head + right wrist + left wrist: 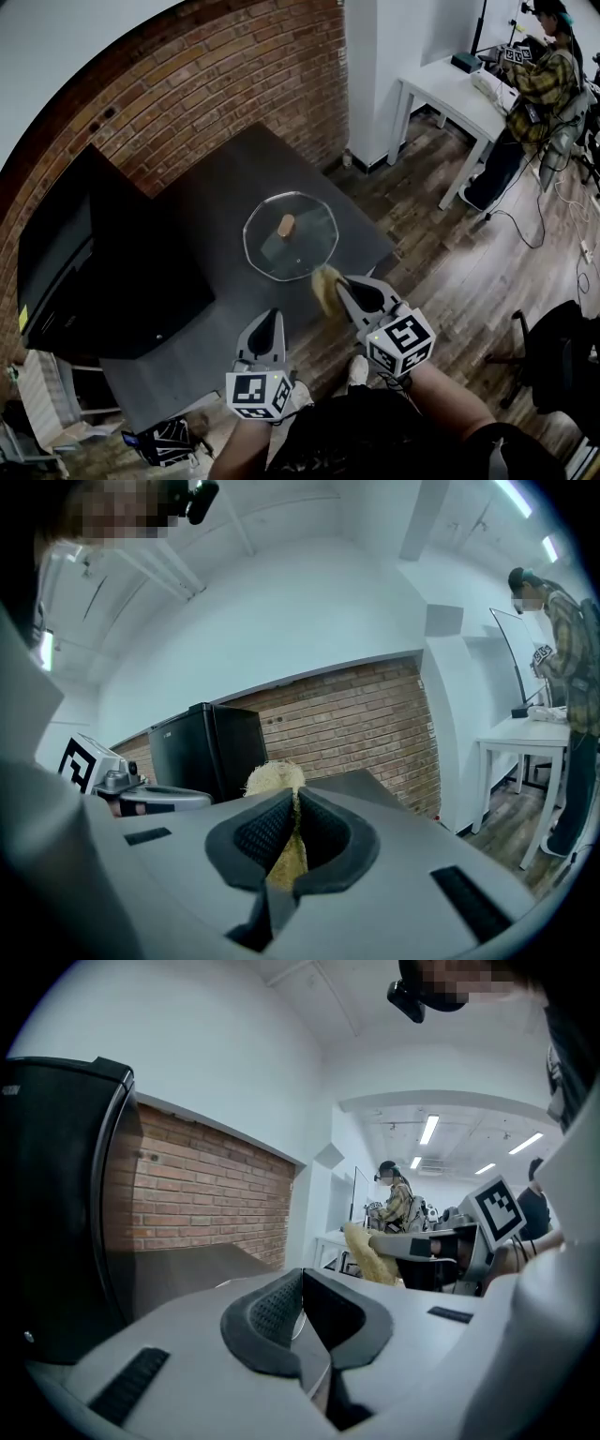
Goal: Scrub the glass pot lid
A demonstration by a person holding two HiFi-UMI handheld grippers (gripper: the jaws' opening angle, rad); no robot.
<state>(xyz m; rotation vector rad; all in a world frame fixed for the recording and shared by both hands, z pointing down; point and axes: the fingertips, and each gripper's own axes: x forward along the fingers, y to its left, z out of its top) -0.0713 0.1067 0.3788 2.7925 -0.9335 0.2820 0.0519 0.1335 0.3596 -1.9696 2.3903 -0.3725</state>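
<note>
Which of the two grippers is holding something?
The right gripper: it is shut on a yellowish fibrous scrubber. The left gripper is shut with nothing between its jaws.

Blocked at frame left by black fridge [103,272], above by brick wall [234,84]; open over bare table [216,192] round glass lid [305,246].

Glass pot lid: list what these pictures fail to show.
Contact: head view, scrubber overlaps the glass pot lid; touching or above, unclear.
Dirt: too small, head view.
Left gripper view: left gripper blocks most of the lid.
Right gripper view: right gripper and scrubber hide it.
</note>
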